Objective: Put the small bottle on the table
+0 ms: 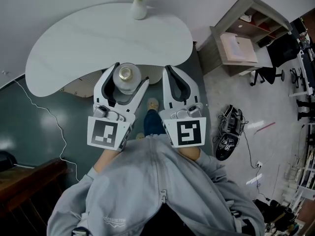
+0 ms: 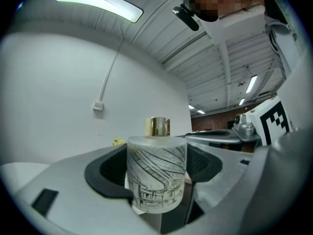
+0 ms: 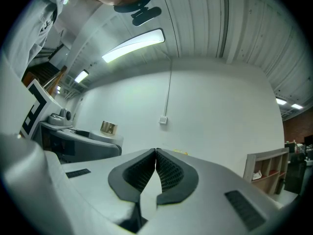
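A small frosted glass bottle [image 1: 126,78] with a gold cap and a line drawing on its side [image 2: 156,173] stands upright between the jaws of my left gripper [image 1: 128,80], which is shut on it. It hangs in the air just short of the near edge of the white kidney-shaped table [image 1: 88,43]. My right gripper [image 1: 170,72] is beside it to the right, its jaws shut with the tips touching [image 3: 156,153] and nothing between them. The bottle's gold cap [image 3: 108,127] shows at the left of the right gripper view.
A white vase with yellow flowers [image 1: 140,3] stands at the table's far edge. A wooden shelf unit [image 1: 246,33] is to the right, with an office chair [image 1: 268,74] and a dark bag [image 1: 228,134] on the floor. A cable [image 1: 47,113] trails over the dark floor at left.
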A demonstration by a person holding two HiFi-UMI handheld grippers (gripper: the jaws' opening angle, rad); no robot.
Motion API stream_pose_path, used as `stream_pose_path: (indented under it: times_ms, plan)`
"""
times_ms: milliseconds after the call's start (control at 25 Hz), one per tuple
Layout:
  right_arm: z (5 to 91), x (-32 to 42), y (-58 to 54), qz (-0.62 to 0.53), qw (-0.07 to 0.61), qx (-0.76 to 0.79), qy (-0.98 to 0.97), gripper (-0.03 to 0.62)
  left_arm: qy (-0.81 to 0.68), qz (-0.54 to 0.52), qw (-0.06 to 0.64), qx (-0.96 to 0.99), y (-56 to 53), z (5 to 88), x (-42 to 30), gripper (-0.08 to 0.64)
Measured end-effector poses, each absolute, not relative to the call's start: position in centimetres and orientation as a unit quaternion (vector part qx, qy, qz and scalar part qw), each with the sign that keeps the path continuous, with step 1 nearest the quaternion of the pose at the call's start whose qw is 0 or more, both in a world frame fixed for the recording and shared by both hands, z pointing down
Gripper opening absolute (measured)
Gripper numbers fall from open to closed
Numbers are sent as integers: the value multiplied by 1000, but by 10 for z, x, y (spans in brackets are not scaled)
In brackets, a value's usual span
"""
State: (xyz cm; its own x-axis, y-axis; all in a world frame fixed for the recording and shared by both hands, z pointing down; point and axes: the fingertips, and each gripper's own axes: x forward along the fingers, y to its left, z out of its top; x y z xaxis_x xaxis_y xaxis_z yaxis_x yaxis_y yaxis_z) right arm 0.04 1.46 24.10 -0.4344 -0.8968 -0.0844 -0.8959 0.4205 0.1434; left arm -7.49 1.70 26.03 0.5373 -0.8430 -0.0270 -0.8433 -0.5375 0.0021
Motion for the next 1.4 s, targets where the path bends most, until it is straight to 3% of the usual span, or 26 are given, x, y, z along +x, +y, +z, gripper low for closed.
stream_pose_path:
  times_ms: [1400]
  plan:
    - [262, 30, -201, -61, 9, 483, -874, 28, 518, 25, -6, -855, -190, 265, -35, 336]
